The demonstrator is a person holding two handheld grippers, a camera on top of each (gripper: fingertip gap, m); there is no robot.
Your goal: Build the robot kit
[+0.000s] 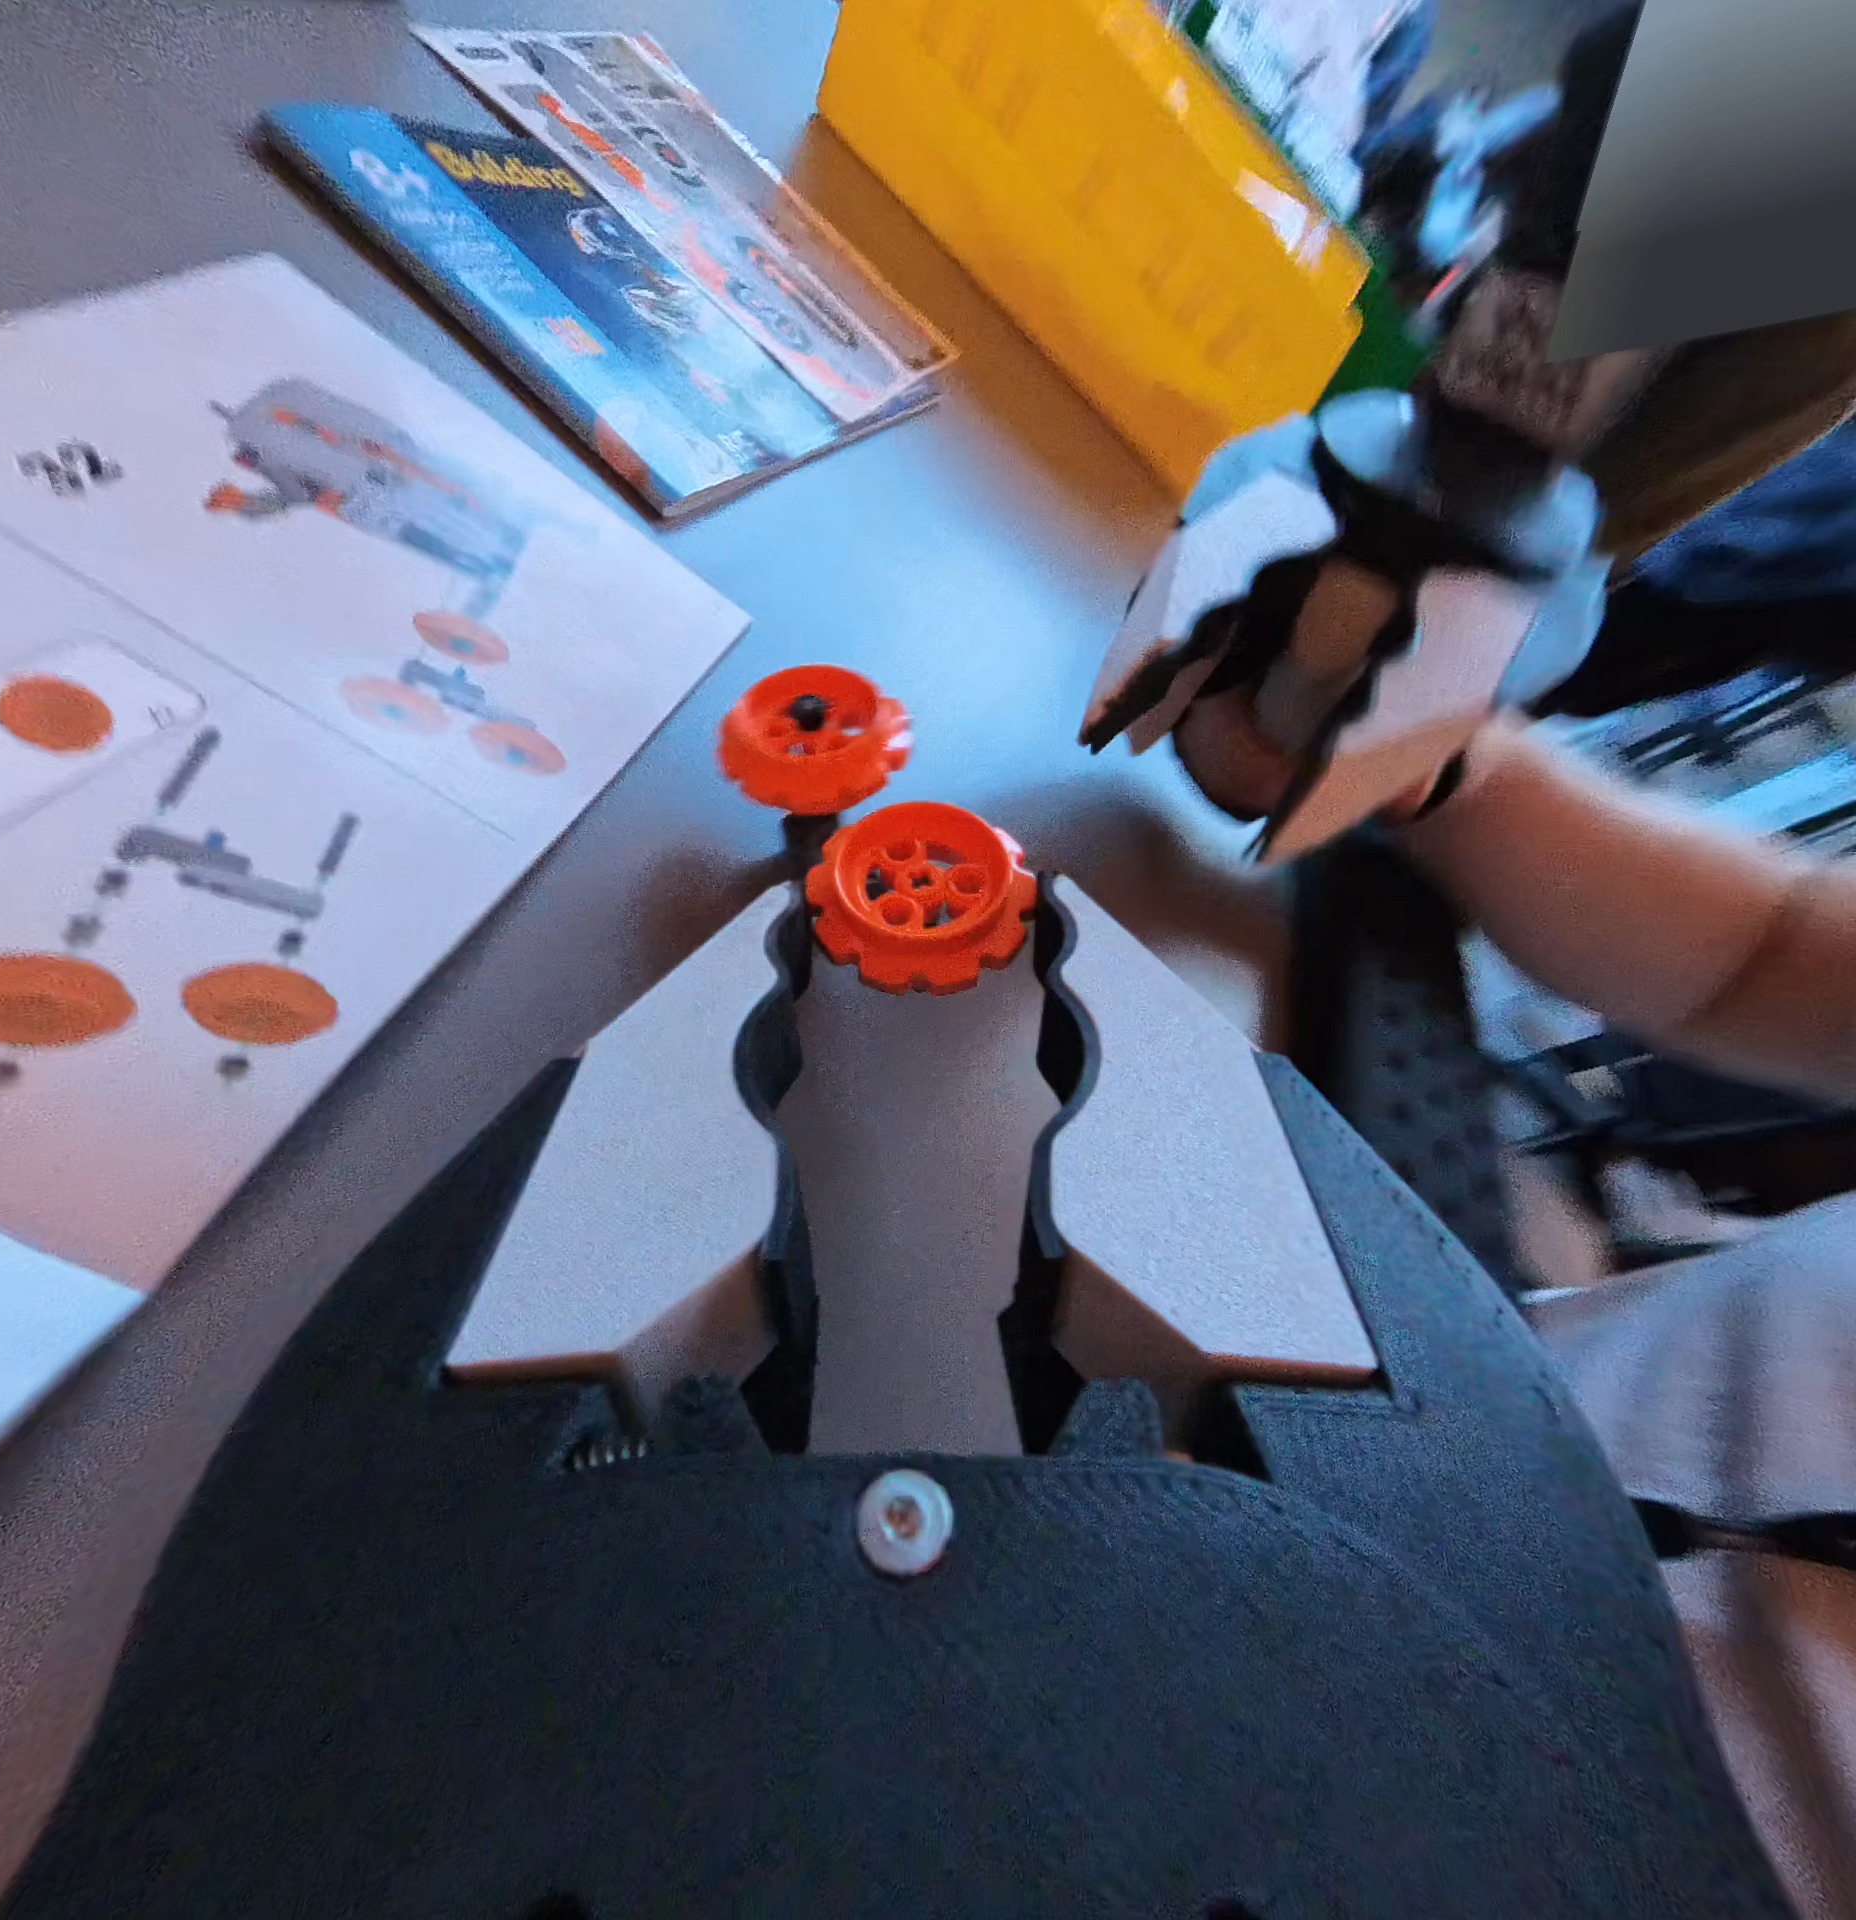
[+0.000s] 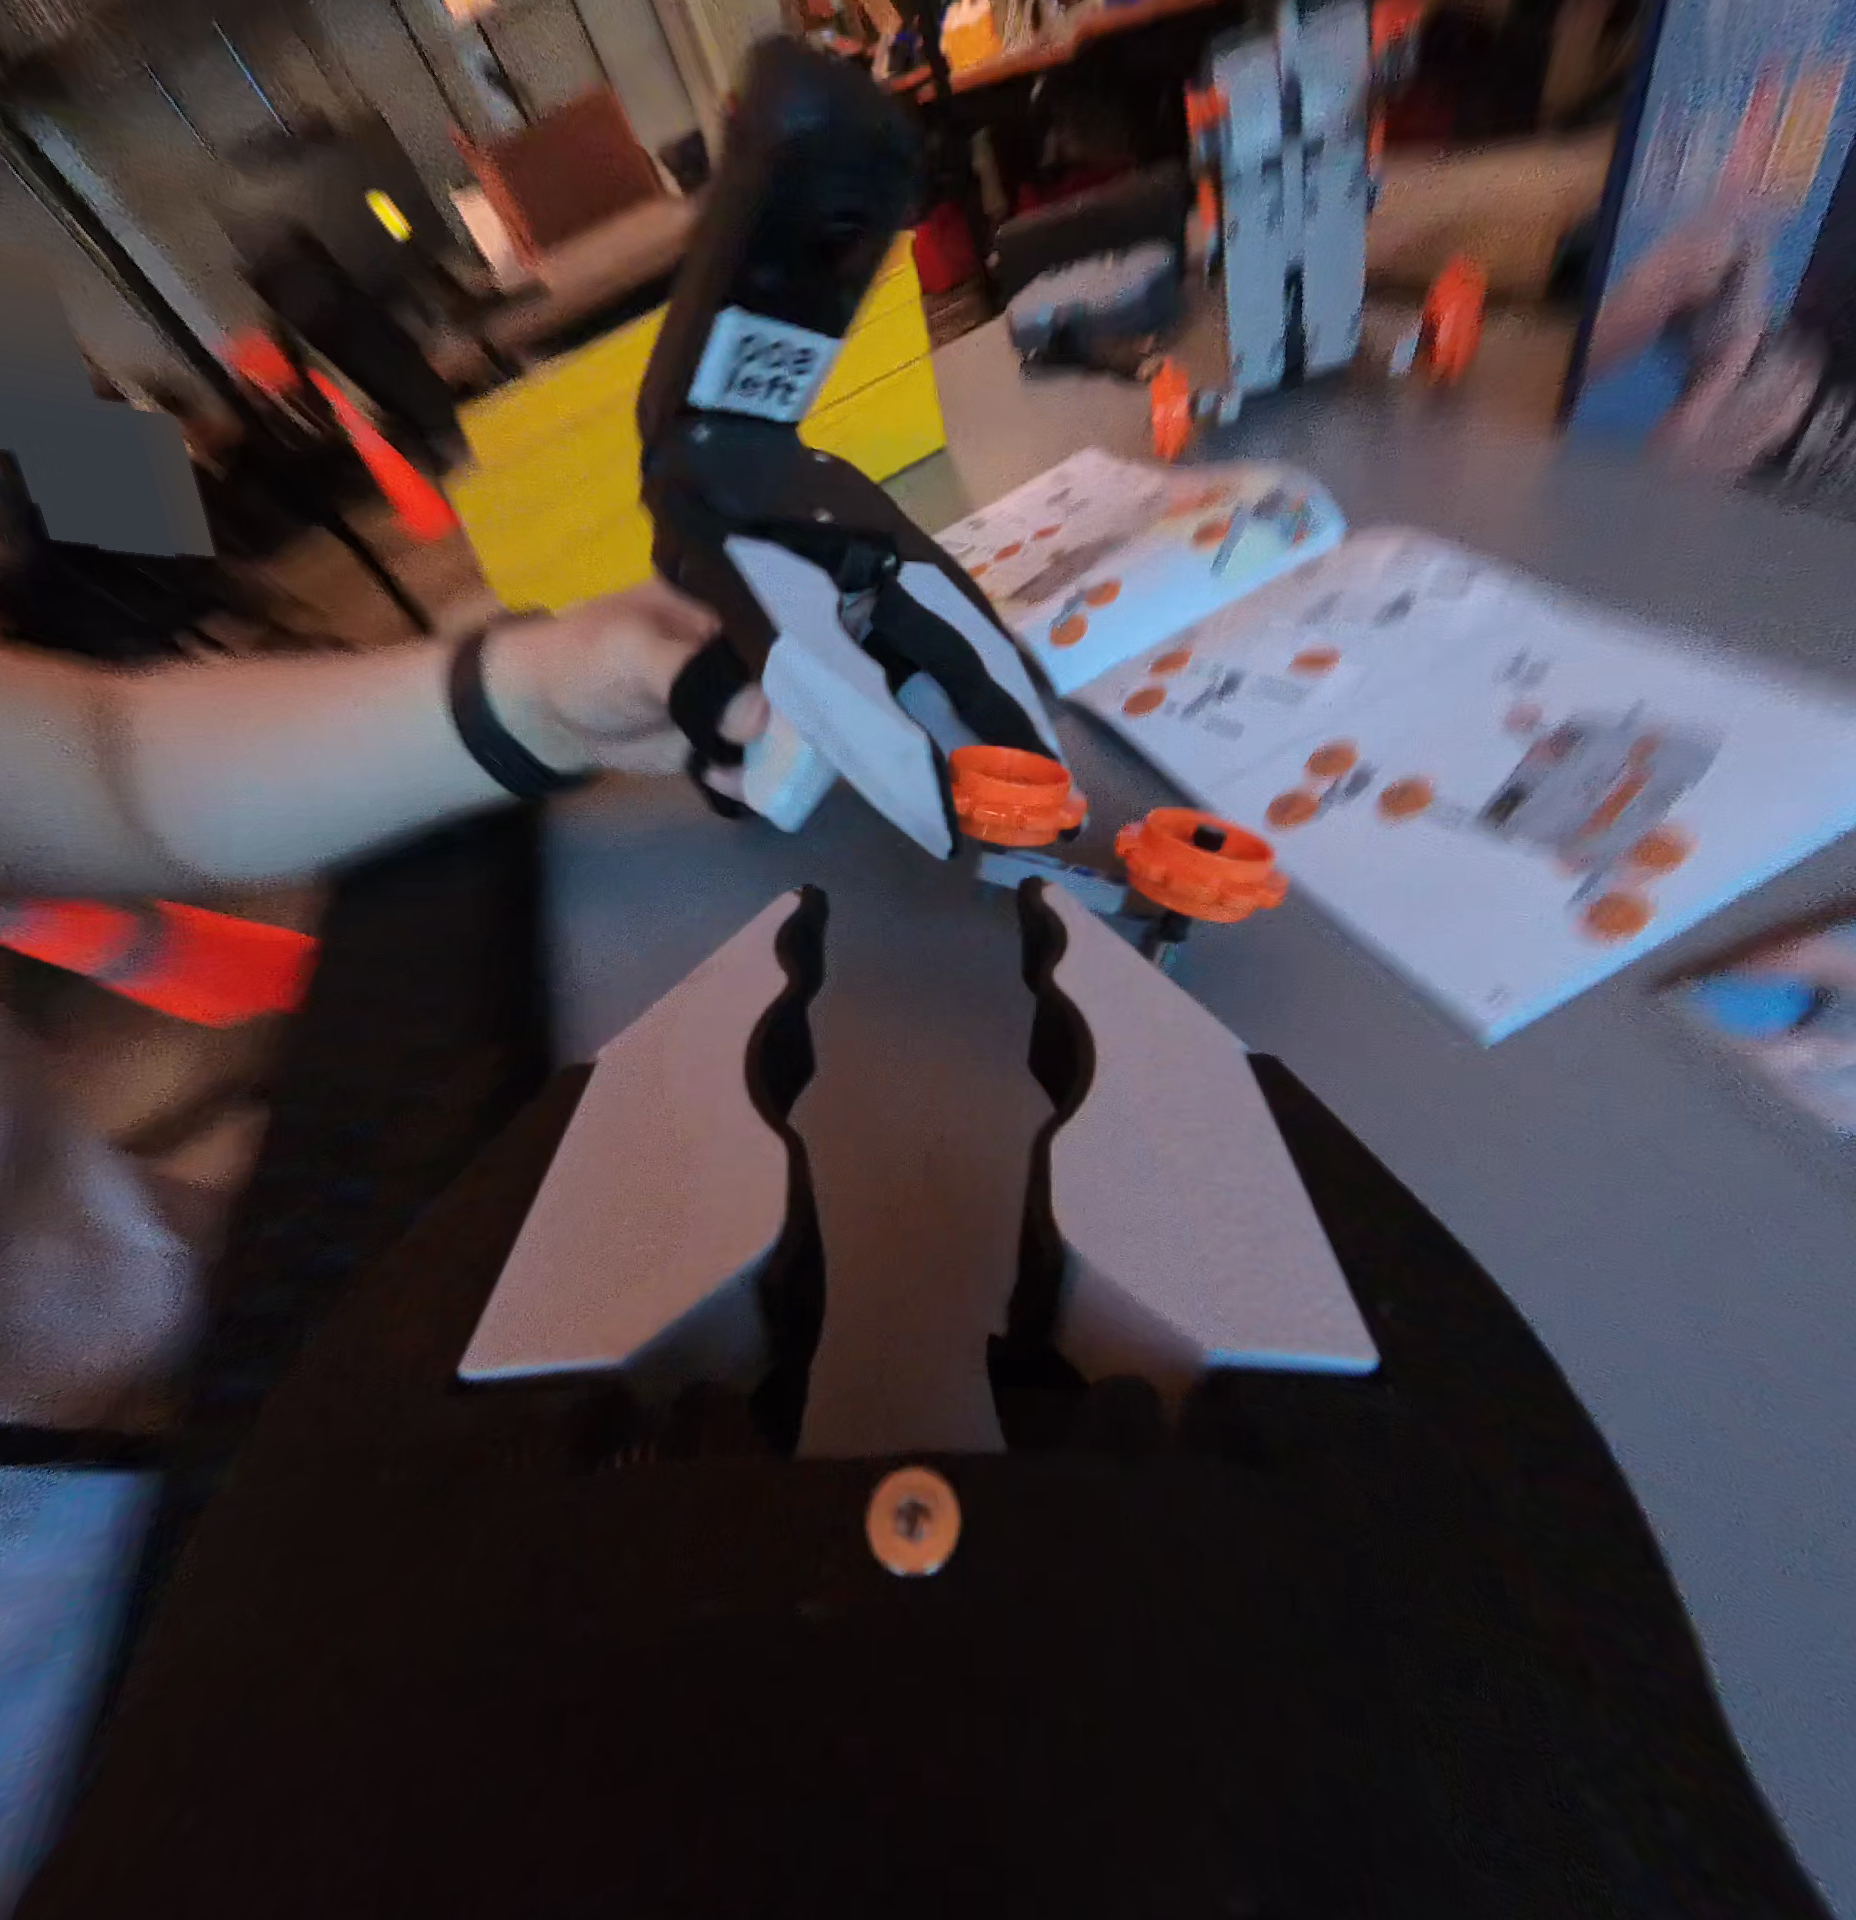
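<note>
My left gripper [image 1: 919, 904] is shut on an orange toothed wheel [image 1: 919, 899], held between its fingertips just above the grey table. A second orange wheel [image 1: 812, 738] with a black axle in its hub sits right beyond it. In the right wrist view the held wheel [image 2: 1012, 795] is at the left gripper's [image 2: 1012, 821] tip, and the second wheel [image 2: 1199, 862] stands on a small grey piece. My right gripper [image 2: 919, 904] is open and empty, its tips just short of that grey piece. It also shows in the left wrist view [image 1: 1178, 795], to the right of the wheels.
Open instruction sheets [image 1: 280, 675] lie on the table to the left, with a blue booklet [image 1: 591, 312] behind them. A yellow bin [image 1: 1090, 208] stands at the back. A tall grey and orange model [image 2: 1298, 208] and a blue box [image 2: 1734, 208] stand farther off.
</note>
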